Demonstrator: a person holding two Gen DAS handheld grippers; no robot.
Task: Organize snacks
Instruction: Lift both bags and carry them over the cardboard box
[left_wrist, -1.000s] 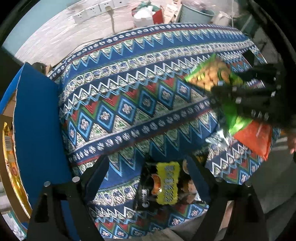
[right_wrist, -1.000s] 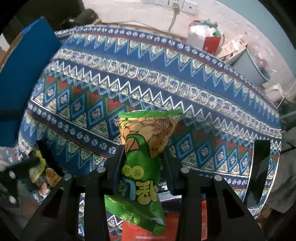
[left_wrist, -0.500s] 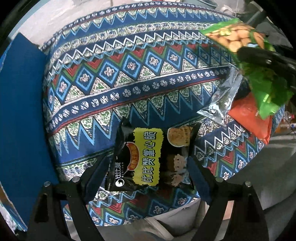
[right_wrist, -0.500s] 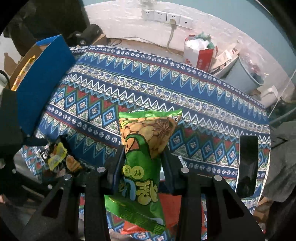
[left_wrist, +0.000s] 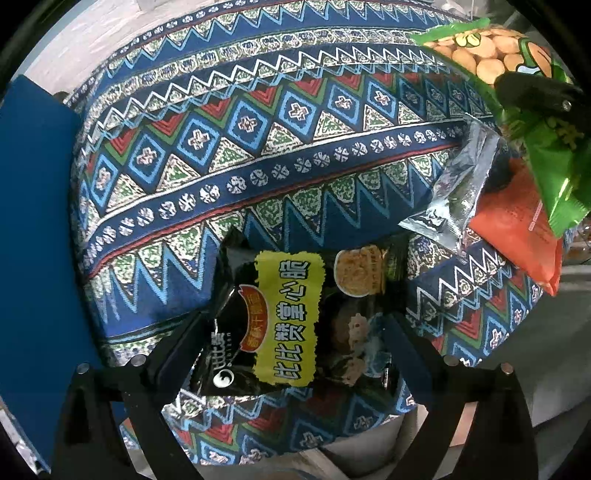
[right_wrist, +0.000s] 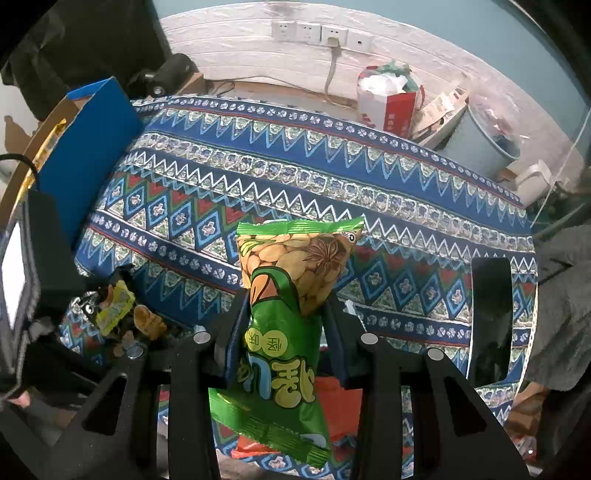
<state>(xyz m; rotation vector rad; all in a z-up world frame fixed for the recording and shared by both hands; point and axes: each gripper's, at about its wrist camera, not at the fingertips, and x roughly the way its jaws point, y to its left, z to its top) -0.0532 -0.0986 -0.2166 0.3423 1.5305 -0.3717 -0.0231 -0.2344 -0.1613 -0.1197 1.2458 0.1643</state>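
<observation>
On the bench (right_wrist: 369, 177), draped in a patterned cloth, a blue box (right_wrist: 92, 147) is stood at the left edge, apparently as the place where snacks are gathered. The green peanut bag (right_wrist: 288, 317) is pinched at its waist by the right gripper (right_wrist: 284, 325) and held clear of the cloth, probably for carrying boxward. Beneath it an orange packet (left_wrist: 517, 229) and a silver packet (left_wrist: 458, 184) are left lying. The black snack bag (left_wrist: 295, 321) is straddled by the left gripper (left_wrist: 295, 350), whose fingers are opening wide to clear its width.
</observation>
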